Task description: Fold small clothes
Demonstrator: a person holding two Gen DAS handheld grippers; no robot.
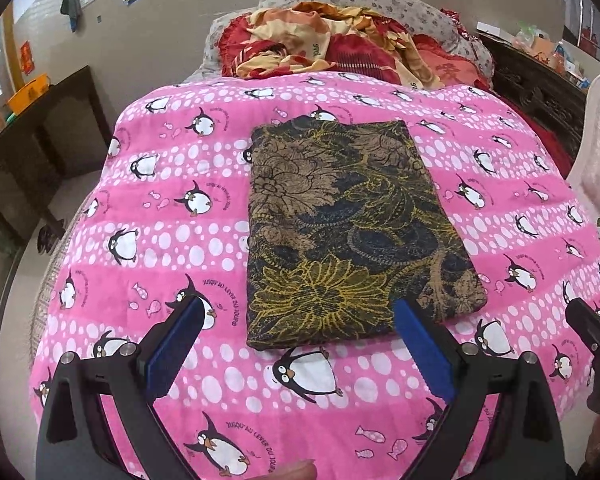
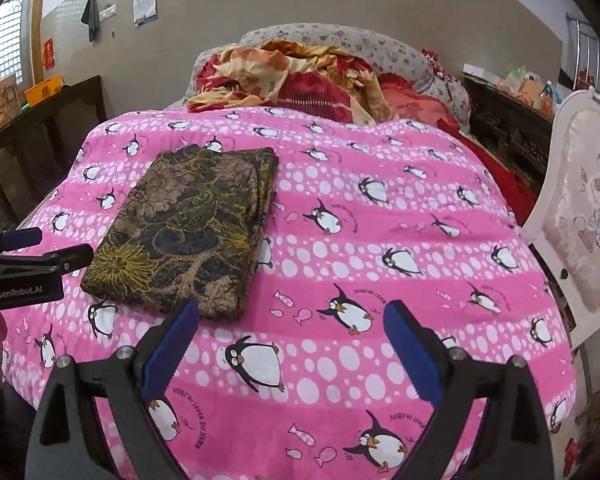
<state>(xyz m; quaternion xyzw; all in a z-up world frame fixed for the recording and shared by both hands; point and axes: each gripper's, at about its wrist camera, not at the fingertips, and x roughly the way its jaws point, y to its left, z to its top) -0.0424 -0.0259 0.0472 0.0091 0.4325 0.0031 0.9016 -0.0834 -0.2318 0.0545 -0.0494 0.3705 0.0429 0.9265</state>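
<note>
A dark garment with brown and yellow flower print [image 1: 352, 232] lies folded into a neat rectangle on the pink penguin blanket [image 1: 180, 240]. It also shows in the right wrist view [image 2: 188, 228], left of centre. My left gripper [image 1: 300, 306] is open and empty, held just in front of the garment's near edge. My right gripper [image 2: 292, 312] is open and empty, over bare blanket to the right of the garment's near corner. The left gripper [image 2: 60, 246] shows at the left edge of the right wrist view.
A heap of red and orange bedding [image 1: 332, 48] and a grey patterned pillow [image 1: 380, 4] lie at the far end of the bed. A dark wooden cabinet [image 1: 32, 152] stands left. A white padded headboard [image 2: 580, 220] stands right, with a dark cluttered sideboard [image 2: 508, 120] behind.
</note>
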